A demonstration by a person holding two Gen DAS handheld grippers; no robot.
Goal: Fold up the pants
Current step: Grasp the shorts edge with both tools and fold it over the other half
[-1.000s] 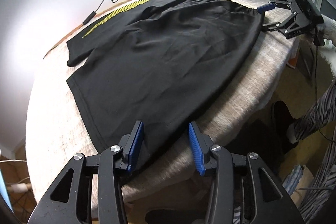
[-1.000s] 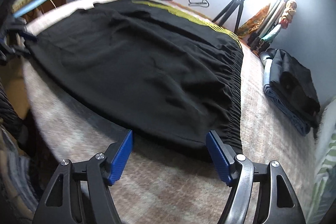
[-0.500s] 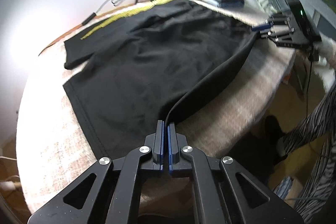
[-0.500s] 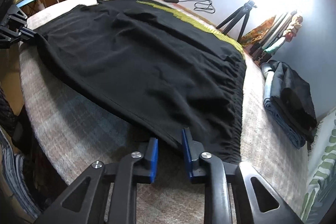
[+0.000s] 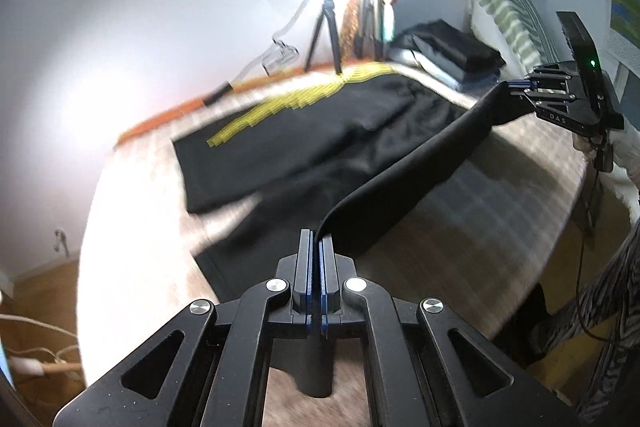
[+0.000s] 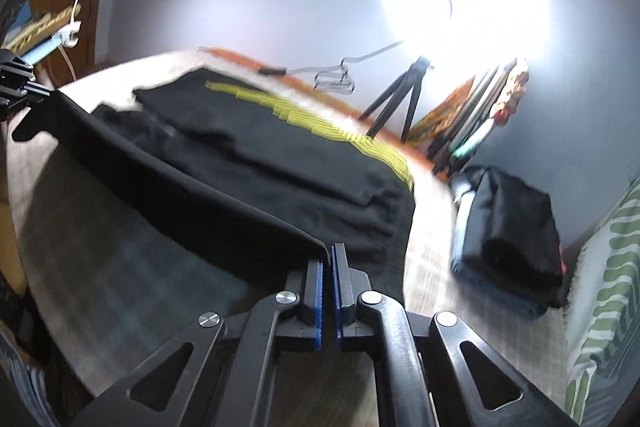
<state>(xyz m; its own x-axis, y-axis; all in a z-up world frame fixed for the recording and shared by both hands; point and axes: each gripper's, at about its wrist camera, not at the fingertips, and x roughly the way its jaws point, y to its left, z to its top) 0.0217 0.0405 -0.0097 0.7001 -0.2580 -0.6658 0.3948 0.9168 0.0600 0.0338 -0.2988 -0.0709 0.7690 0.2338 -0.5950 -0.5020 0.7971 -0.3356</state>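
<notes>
Both my left tongs (image 5: 315, 259) and right tongs (image 6: 328, 263) pinch the pants (image 5: 328, 131) edge; thin hold, a jerk could slip it free

- Left gripper (image 5: 316, 247) fingers (image 5: 306, 259) clamp the black pants (image 5: 320, 143) edge.
- Right gripper (image 5: 516, 87) grips the far corner, raised off the bed (image 5: 460, 219).

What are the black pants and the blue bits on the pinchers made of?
The black pants look like thin, soft, matte cloth, maybe a sporty knit: the lifted edge sags between the left gripper and the right gripper. The blue pads look like ridged rubber or plastic; hard to be sure.
</notes>
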